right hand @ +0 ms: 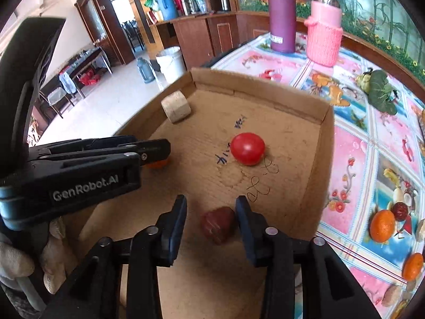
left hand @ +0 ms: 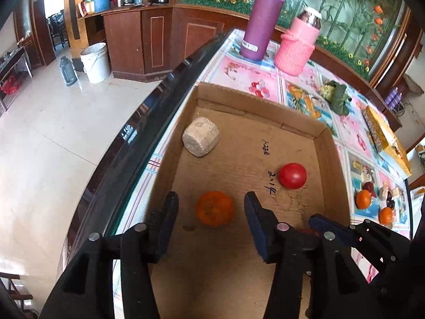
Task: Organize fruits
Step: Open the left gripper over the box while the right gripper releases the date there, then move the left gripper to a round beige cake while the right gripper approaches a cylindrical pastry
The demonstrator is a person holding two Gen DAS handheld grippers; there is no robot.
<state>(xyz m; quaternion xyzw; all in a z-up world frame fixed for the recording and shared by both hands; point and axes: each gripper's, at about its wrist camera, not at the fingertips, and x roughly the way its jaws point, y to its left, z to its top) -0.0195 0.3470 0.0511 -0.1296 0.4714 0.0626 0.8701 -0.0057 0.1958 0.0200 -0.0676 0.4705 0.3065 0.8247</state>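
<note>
Both grippers hung over the cardboard box (left hand: 332, 159). Left gripper (left hand: 211, 204) released, jaws apart w/ the orange (left hand: 214, 208) lying between them on the box floor, pads not touching. Right gripper (right hand: 211, 207) likewise released around a dark red date (right hand: 218, 224), wrinkled, oblong, long axis approx. along the fingers. Glossy round tomato (right hand: 247, 148) lay farther ahead; more oranges (right hand: 382, 225) waited on the tablecloth (right hand: 350, 154) to the right, nearer the right hand.
</note>
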